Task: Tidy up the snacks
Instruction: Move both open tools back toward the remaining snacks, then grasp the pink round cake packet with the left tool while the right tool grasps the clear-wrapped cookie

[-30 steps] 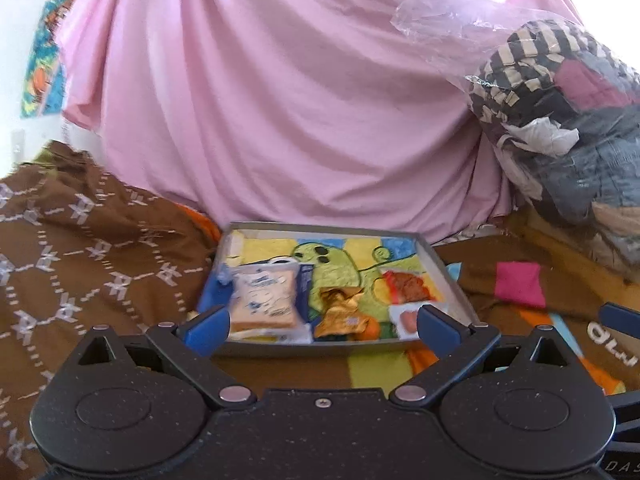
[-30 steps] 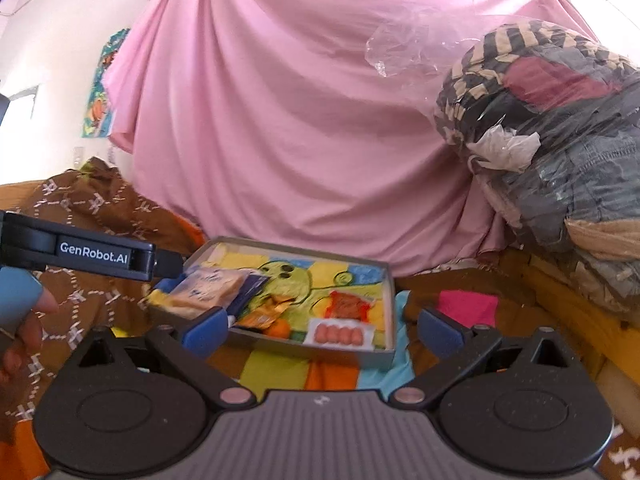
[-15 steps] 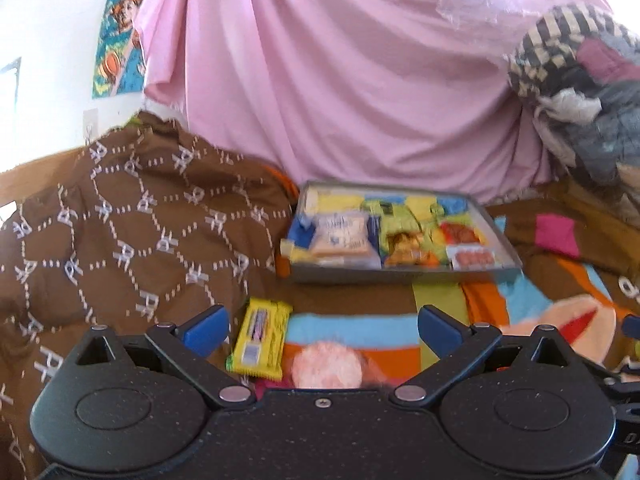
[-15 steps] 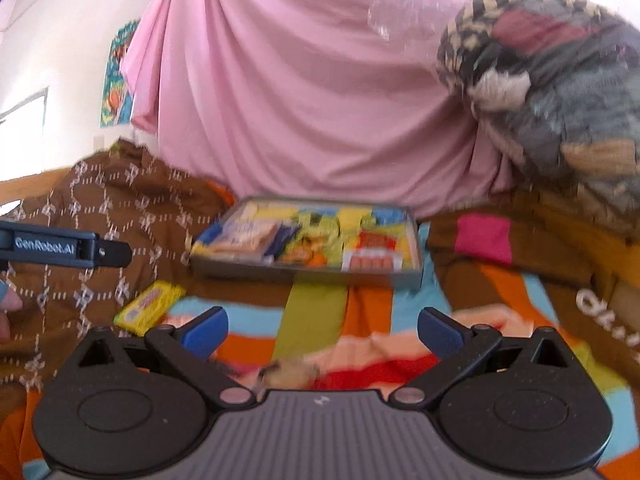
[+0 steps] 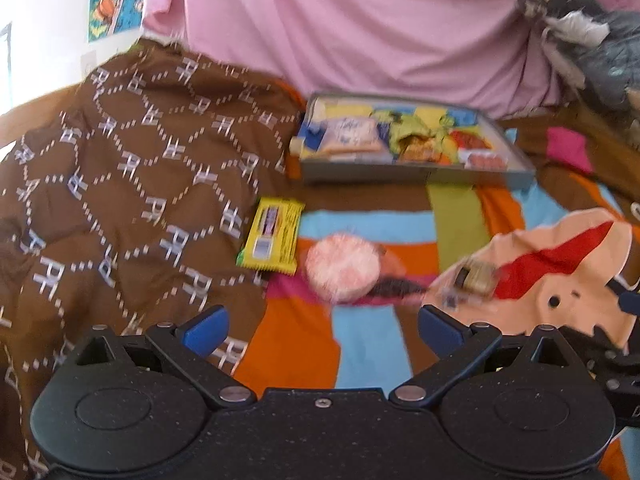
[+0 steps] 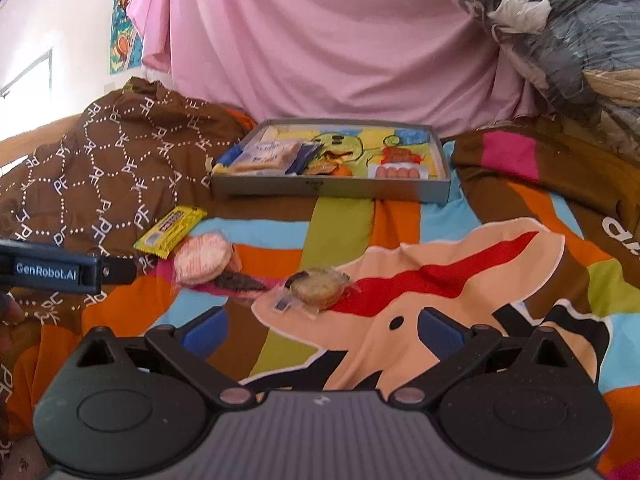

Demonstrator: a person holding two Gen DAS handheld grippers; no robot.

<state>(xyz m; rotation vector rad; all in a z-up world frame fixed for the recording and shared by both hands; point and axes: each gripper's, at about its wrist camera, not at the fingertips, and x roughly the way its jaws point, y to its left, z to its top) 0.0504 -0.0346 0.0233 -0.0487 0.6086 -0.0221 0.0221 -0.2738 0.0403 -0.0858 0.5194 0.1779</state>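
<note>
Both grippers are standing wide and holding nothing: the left gripper [image 5: 322,322] is hanging low in the left view, above the blanket [image 5: 368,352], and the right gripper [image 6: 322,326] is doing the same in the right view.

The tray [image 6: 332,190] is sitting in the upper middle of both views, already carrying several snacks. Three are lying loose in mid-frame: a yellow bar [image 5: 272,234] left of centre, a pink round [image 5: 342,266] just beside it, and a brown cookie [image 6: 318,292] in a clear wrapper to the right.

The risks are coming mostly from the soft ground. The blanket is giving under any press, so fingers closing on the flat bar may be scooping cloth along with it, or sliding over the wrapper. The pink round looks crumbly, and a hard squeeze could be breaking it. The cookie's loose wrapper is offering a poor hold; pinching only the film may let it swing or drop short of the tray. The pink round and the bar are lying so near each other that reaching for one could be nudging the other. The left view is also blurring, which is making aim harder to judge.

Compared with a second ago, both cameras are sitting farther back and tilting lower: the tray, then filling the lower middle, is now looking smaller and higher, and the three loose snacks are showing in front of it.
</note>
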